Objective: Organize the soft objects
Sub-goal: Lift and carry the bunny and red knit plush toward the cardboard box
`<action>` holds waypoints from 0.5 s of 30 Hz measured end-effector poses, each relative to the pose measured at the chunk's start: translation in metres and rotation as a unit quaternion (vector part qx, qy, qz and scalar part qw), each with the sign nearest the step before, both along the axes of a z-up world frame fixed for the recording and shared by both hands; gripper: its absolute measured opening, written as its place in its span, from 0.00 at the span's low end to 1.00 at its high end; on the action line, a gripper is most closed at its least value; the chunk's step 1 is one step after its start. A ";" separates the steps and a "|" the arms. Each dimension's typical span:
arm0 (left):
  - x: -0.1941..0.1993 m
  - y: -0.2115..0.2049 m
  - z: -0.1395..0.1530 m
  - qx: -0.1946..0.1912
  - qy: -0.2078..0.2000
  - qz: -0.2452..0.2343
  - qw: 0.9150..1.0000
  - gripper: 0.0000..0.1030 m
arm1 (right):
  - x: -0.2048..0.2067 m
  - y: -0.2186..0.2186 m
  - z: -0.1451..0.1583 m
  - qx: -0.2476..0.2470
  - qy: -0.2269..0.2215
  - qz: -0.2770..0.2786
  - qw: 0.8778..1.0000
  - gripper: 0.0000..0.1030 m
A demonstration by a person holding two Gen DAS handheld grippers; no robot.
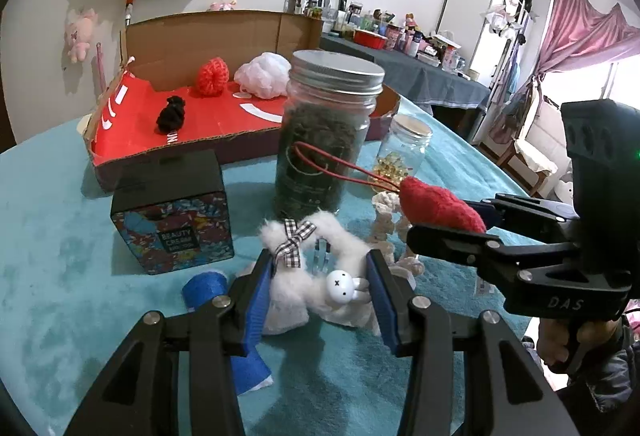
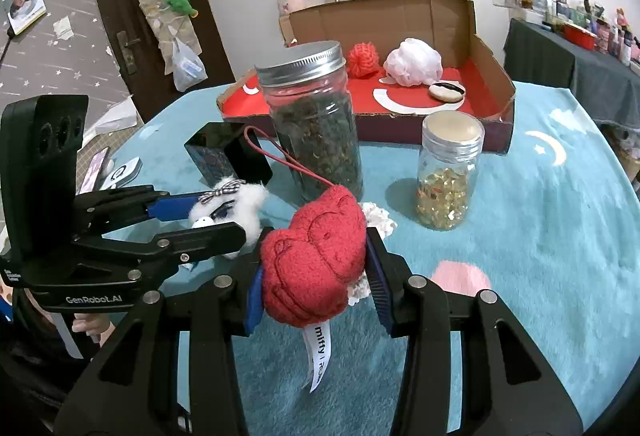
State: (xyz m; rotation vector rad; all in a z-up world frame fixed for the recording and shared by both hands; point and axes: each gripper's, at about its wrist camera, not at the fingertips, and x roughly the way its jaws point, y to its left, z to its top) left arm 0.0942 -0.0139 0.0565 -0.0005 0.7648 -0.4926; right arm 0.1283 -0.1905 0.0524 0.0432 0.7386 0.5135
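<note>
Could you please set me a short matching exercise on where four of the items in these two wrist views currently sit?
Things:
1. red plush heart with a cord loop
2. white fluffy bunny toy with a checked bow
3. white mesh bath puff
4. small glass jar of gold pieces

Places:
A. standing on the teal cloth
B. between the left gripper's pads
C. inside the red-lined cardboard box
D. between the right gripper's pads

Pairs: 1-D, 2-B, 3-C, 4-A

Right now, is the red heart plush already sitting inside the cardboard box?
No, the red heart plush is clamped in the right gripper over the teal cloth, short of the cardboard box.
</note>
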 end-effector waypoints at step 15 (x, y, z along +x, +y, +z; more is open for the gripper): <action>0.004 0.052 -0.003 0.008 0.005 0.048 0.999 0.47 | 0.008 -0.035 -0.016 0.007 0.028 -0.034 0.999 0.40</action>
